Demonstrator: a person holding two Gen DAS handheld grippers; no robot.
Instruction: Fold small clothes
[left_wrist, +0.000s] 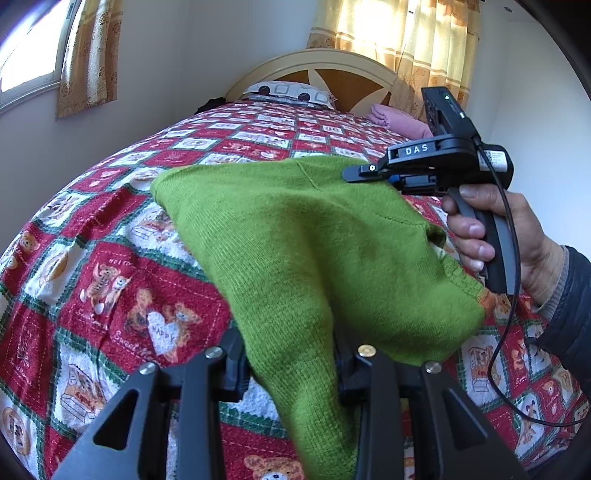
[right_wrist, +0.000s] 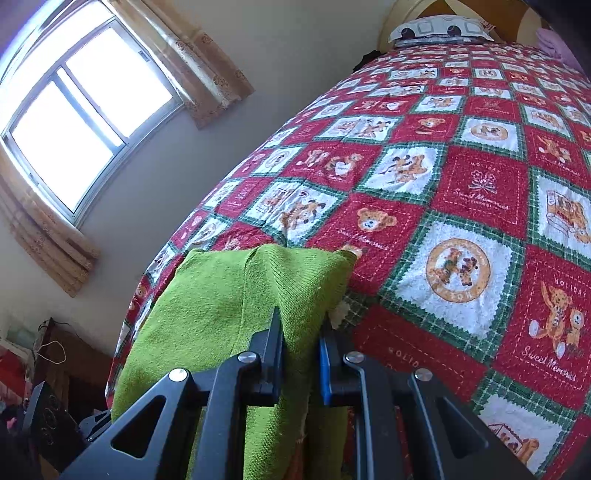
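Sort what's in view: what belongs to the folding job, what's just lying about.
Job: green knit garment, left gripper, right gripper, both shut on it.
Lying about: pillow, pink cloth, teddy-bear bedspread, curtains.

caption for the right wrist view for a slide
Right gripper clamps a fold of green knit garment above the red teddy-bear quilt.

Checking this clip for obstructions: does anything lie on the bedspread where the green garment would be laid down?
Nothing visible does. Both claws, left and right, grip the green knit garment above bare patchwork bedspread. A pillow and pink cloth sit far off by the headboard.
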